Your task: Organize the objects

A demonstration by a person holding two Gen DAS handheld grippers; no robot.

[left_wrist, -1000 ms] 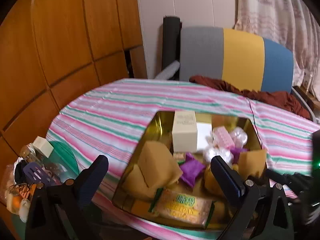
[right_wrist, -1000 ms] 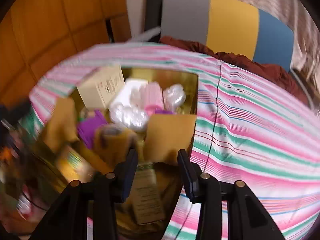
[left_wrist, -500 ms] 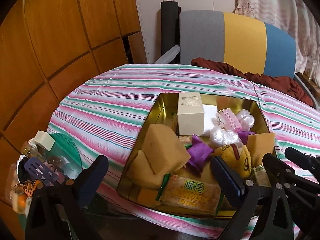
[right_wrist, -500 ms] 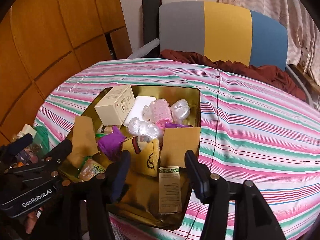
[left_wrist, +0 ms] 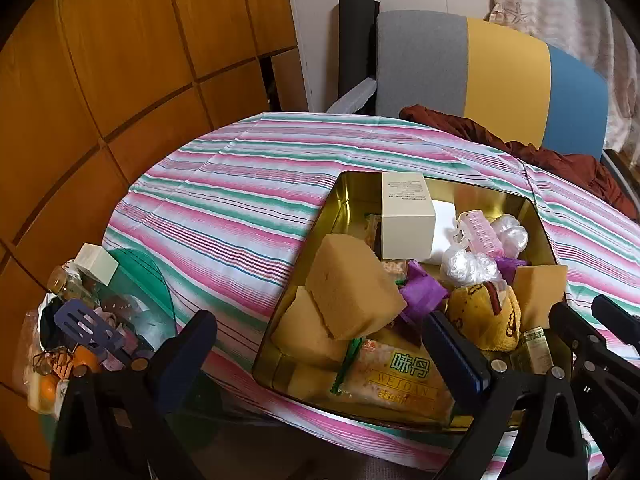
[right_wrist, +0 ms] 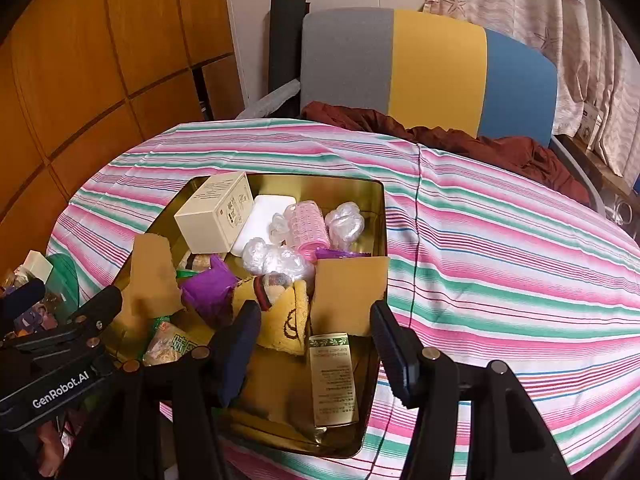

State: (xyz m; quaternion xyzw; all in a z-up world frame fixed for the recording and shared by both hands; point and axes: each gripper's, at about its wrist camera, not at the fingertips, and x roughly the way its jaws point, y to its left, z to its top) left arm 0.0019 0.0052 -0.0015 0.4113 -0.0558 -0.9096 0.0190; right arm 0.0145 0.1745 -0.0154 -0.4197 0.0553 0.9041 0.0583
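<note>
Right gripper (right_wrist: 316,336) has its jaws open with nothing between them, having just been opening, and the small green-label box (right_wrist: 334,380) lies right under and just ahead of them in the near right corner of the gold tin (right_wrist: 380,216), long axis running straight away from the jaws. So I'd say the right hand is nearer that box. The left gripper (left_wrist: 316,344) is open and empty too, with the snack pack (left_wrist: 394,376) between its jaws and the sponge (left_wrist: 352,284) beyond, tin sitting on the striped tabletop (right_wrist: 500,248).
</note>
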